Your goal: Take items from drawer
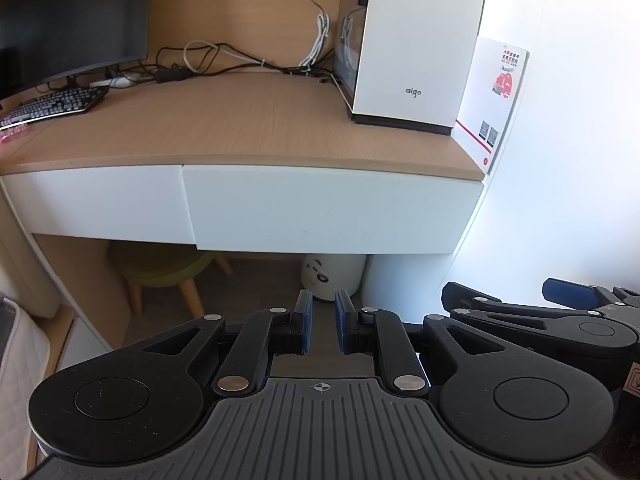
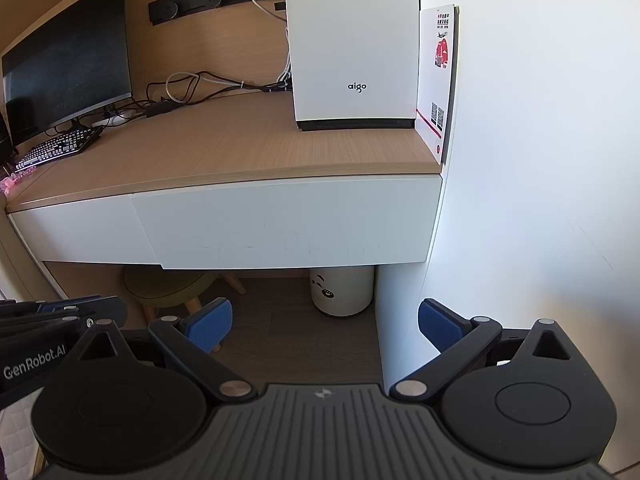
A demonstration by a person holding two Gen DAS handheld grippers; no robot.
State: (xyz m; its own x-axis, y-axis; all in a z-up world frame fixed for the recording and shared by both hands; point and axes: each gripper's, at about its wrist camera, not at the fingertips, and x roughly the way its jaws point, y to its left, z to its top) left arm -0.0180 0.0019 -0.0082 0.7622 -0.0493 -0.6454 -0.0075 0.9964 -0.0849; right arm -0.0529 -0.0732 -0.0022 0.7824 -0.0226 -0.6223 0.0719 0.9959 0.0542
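White wall [image 2: 540, 120] closes the scene on the right, and a wood-topped desk [image 1: 248, 120] runs up against it, with a dark monitor [image 1: 72, 16] at the far left above a black keyboard [image 1: 56, 106] and a tangle of cables [image 1: 224, 60] trailing from a socket strip. On the right end of the desk stands a white computer case [image 2: 352, 40] printed "aigo", and a white card [image 2: 438, 80] with a red picture, small red print too fine to read and two QR codes leans between the case and the wall. Under the desktop sit two white drawer fronts; the right-hand drawer [image 2: 288, 224], the larger one, is closed and stands slightly proud of its neighbour, with no handle or knob showing. It looks like a stiff, smooth panel on runners, probably light to pull but slippery on its face, so the lower edge, which overhangs the open kneehole, seems the likeliest place to hook fingers; its contents are hidden. Below, a green stool [image 1: 160, 268] with wooden legs and a white bin [image 2: 342, 290] with a cartoon face rest on the floor. The right gripper [image 2: 324, 324] is spread wide and empty, well short of the drawer. The left gripper [image 1: 320, 322] is narrowed to a small gap, holding nothing; its side reads "GenRobot.AI" in the right wrist view.
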